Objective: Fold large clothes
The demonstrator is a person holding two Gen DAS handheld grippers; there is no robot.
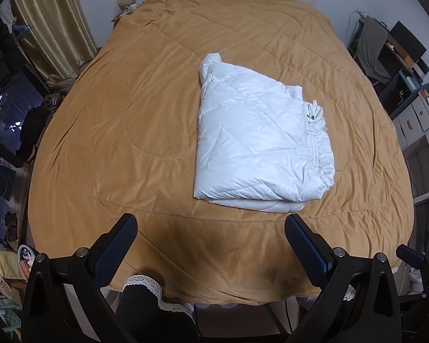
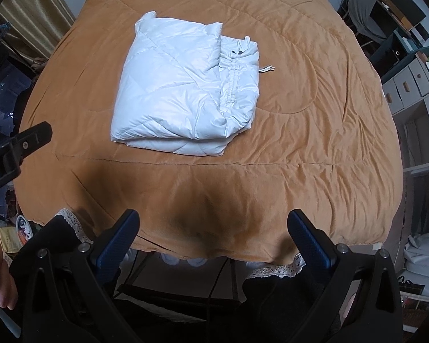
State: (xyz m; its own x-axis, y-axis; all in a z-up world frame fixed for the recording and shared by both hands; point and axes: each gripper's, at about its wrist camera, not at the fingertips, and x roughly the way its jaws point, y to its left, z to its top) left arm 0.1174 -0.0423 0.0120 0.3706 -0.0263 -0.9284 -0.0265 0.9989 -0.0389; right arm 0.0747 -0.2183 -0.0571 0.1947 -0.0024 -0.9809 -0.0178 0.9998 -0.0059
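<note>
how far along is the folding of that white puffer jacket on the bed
Done, it seems: the white puffer jacket lies folded into a compact rectangular bundle on the tan quilt. In hand: nothing; the left gripper and right gripper are both open, hovering apart from it near the bed's edge. Left: perhaps tucking the loose drawcord.

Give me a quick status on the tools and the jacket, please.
Left tool open, empty. Right tool open, empty. White jacket folded, lying flat on the bed cover, untouched. Nothing in the way.
</note>
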